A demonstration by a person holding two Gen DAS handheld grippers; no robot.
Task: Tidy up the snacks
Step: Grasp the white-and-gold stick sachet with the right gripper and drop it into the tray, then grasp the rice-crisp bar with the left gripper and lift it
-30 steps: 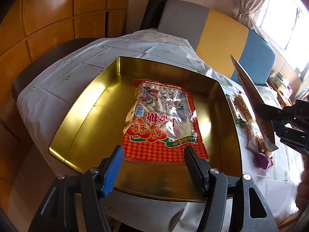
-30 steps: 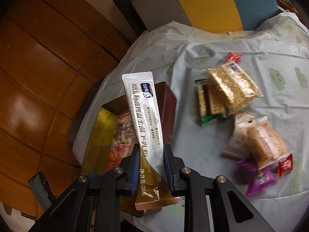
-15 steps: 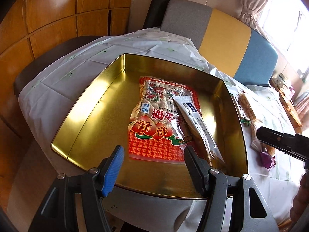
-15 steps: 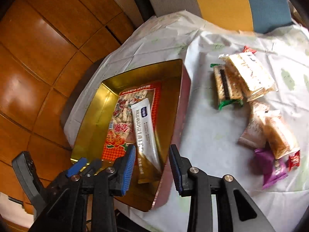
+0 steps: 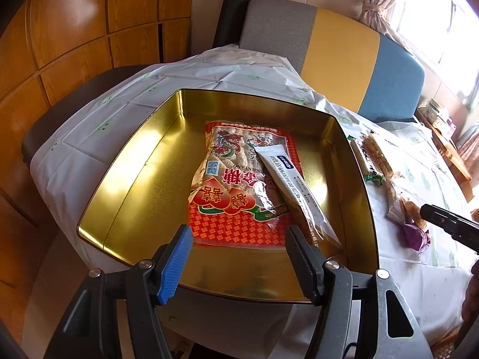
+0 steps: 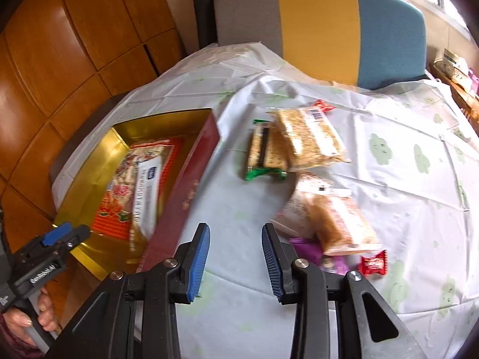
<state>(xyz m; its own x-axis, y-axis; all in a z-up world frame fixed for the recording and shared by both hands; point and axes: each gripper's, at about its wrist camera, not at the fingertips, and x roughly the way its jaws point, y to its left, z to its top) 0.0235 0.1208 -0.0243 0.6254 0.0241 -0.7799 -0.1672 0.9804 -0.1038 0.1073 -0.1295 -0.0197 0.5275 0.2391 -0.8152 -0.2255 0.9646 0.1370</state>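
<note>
A gold tin tray (image 5: 125, 176) with a red outer wall (image 6: 185, 191) holds a red candy bag (image 5: 236, 185) and a long white sachet (image 5: 293, 185) lying across it. My left gripper (image 5: 236, 257) is open and empty over the tray's near rim. My right gripper (image 6: 235, 257) is open and empty above the tablecloth, right of the tray. Loose snacks lie on the cloth: a green-wrapped bar (image 6: 263, 155), clear cracker packs (image 6: 311, 137) (image 6: 338, 221), a purple packet (image 6: 308, 248) and a small red candy (image 6: 372, 264).
The table has a white cloth (image 6: 404, 161) with green prints. A grey, yellow and blue chair back (image 6: 320, 27) stands behind it. Wooden wall panels (image 5: 74, 30) are at the left. The left gripper also shows in the right wrist view (image 6: 57, 239).
The right gripper let go of the white sachet, which now lies in the tray on the red bag. The right gripper opened and swung right toward the loose snacks.
</note>
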